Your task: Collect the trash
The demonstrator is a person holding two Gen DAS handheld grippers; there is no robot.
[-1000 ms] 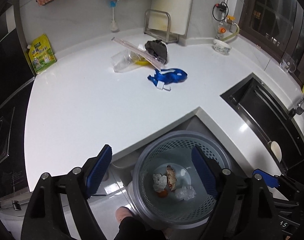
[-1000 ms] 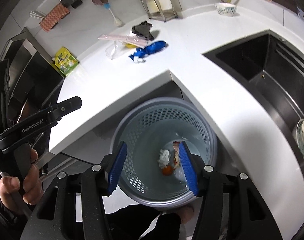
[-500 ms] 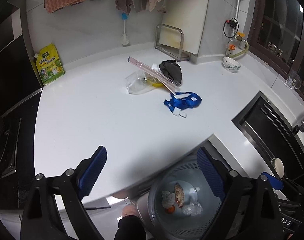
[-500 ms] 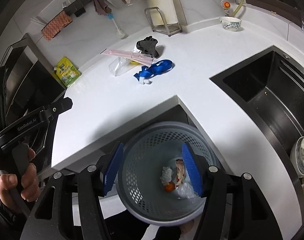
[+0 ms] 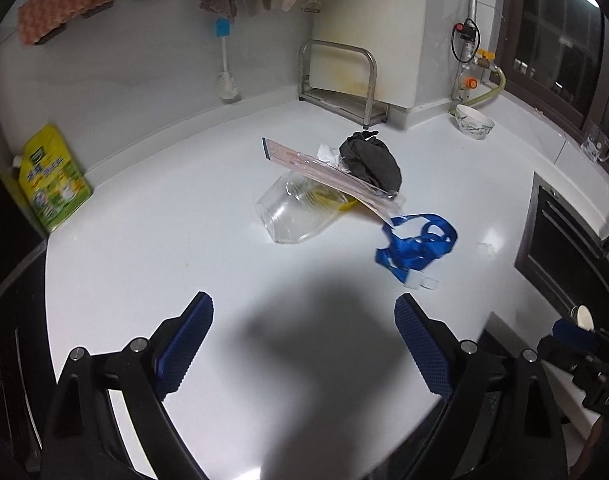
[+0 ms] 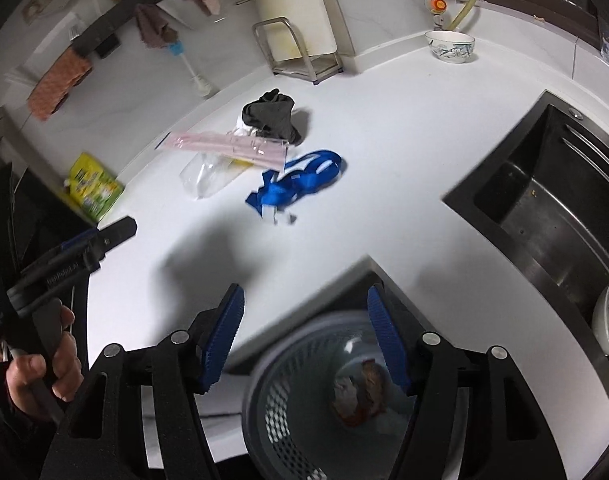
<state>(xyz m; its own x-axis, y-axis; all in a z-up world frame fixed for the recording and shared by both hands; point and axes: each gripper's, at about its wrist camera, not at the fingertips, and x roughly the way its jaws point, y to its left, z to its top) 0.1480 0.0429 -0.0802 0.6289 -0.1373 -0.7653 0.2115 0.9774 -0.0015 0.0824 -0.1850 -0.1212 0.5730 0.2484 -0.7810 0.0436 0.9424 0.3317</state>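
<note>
On the white counter [image 5: 152, 208] lie a blue lanyard [image 5: 418, 246], a clear plastic cup [image 5: 294, 212] on its side, a pink plastic sleeve [image 5: 324, 172] across it and a dark crumpled cloth [image 5: 370, 160]. My left gripper [image 5: 304, 320] stands open over bare counter, short of them, with nothing between its fingers. My right gripper [image 6: 306, 320] is open and its jaws are still opening, empty, above the counter's inner corner and the grey mesh bin [image 6: 296, 412], which holds several scraps. The lanyard [image 6: 300, 186], cup [image 6: 208, 174] and cloth [image 6: 272, 116] lie beyond it.
A black sink [image 6: 544, 184] is sunk into the counter at the right. A patterned bowl [image 5: 474, 122], a steel rack [image 5: 338, 80] and a bottle brush [image 5: 226, 76] stand along the back wall. A yellow-green pouch [image 5: 52, 178] leans at the far left. A person's hand [image 6: 44, 368] grips the left tool.
Both grippers have moved from above the bin forward over the counter toward the litter. The bin has dropped out of the left wrist view, and both jaws have widened slightly.
</note>
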